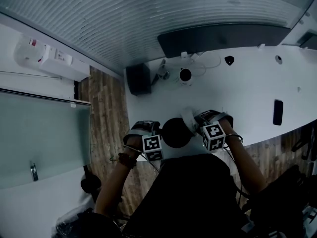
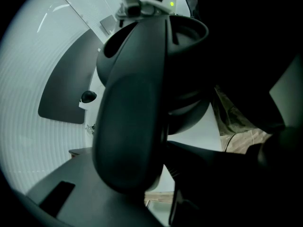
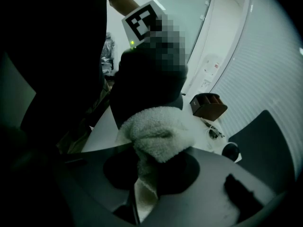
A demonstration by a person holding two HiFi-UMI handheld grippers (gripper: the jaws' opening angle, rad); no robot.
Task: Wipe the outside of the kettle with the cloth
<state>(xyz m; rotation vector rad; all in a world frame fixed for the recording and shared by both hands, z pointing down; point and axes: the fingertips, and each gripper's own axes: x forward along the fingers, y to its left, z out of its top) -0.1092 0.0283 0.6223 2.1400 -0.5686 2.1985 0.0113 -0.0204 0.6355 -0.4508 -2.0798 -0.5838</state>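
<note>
The dark kettle (image 1: 176, 132) stands at the near edge of the white table (image 1: 247, 88), between my two grippers. My left gripper (image 1: 148, 139) is on its left side, shut on the kettle's thick handle (image 2: 132, 117), which fills the left gripper view; the kettle body (image 2: 187, 46) rises behind it. From the right, my right gripper (image 1: 208, 125) is shut on a white fluffy cloth (image 1: 189, 119). In the right gripper view the cloth (image 3: 158, 131) bunches out of the jaws and presses against the kettle's side (image 3: 147, 79).
A black phone (image 1: 278, 112) lies on the table at the right. At the back stand a dark panel (image 1: 223, 37), a black box (image 1: 138, 78) and a small round device (image 1: 185, 75) with cables. Wooden floor (image 1: 104, 113) lies left of the table.
</note>
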